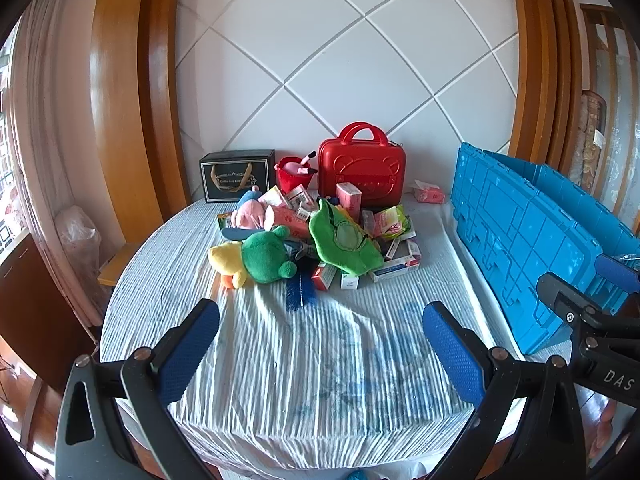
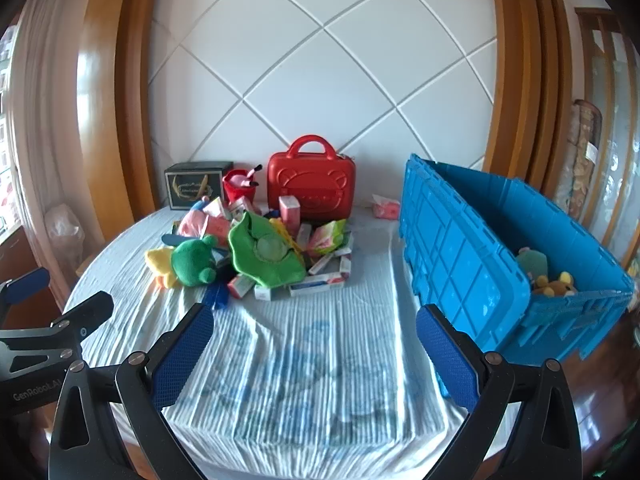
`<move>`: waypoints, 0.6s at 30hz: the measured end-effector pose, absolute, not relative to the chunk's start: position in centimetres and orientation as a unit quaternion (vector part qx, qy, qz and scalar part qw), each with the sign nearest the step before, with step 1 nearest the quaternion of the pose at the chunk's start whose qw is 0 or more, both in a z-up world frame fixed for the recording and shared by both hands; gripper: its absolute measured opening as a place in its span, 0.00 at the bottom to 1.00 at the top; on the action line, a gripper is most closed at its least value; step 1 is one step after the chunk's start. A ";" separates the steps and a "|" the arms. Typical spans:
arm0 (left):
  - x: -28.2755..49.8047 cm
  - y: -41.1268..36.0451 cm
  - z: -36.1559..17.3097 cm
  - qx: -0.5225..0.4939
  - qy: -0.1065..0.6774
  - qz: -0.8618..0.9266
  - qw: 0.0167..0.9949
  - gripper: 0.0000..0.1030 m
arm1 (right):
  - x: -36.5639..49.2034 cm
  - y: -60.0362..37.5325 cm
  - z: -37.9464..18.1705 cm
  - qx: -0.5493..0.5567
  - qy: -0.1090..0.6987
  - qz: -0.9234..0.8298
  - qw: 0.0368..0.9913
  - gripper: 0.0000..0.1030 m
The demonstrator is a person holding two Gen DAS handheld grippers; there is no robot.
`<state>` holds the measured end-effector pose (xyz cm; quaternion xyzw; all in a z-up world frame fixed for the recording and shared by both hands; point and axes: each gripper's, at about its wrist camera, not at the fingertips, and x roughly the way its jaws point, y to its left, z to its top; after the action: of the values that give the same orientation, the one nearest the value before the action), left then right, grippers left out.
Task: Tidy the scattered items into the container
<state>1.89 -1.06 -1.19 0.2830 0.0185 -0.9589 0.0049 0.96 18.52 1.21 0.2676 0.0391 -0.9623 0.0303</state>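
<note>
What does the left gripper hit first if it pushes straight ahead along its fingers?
Likely the blue brush lying at the pile's near edge, with bare striped cloth before it. The left gripper is open and empty. Depth and height are uncertain; it could pass above into the green bib.

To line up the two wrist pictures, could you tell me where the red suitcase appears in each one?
Left wrist view: red suitcase stands upright at the wall, just right of centre, behind the pile.
Right wrist view: red suitcase stands slightly left of centre, behind the pile.
Shared landmark: the blue crate, right of it in both.
</note>
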 end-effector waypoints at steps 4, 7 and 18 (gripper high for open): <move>0.8 -1.6 -2.5 0.298 0.025 -0.954 0.010 1.00 | 0.2 18.0 0.3 0.279 0.045 -0.959 0.034 1.00; -0.9 -2.0 -3.6 0.312 0.027 -0.949 0.018 1.00 | -1.7 17.5 -0.7 0.296 0.050 -0.953 0.043 1.00; -12.3 -6.5 -10.7 0.418 0.046 -0.903 0.084 1.00 | -15.1 15.9 -6.2 0.354 0.031 -0.927 0.118 1.00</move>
<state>-12.29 -6.51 -10.65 0.4185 0.0460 -0.9032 0.0839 -15.05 15.85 -6.18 0.3544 0.0313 -0.9270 0.1185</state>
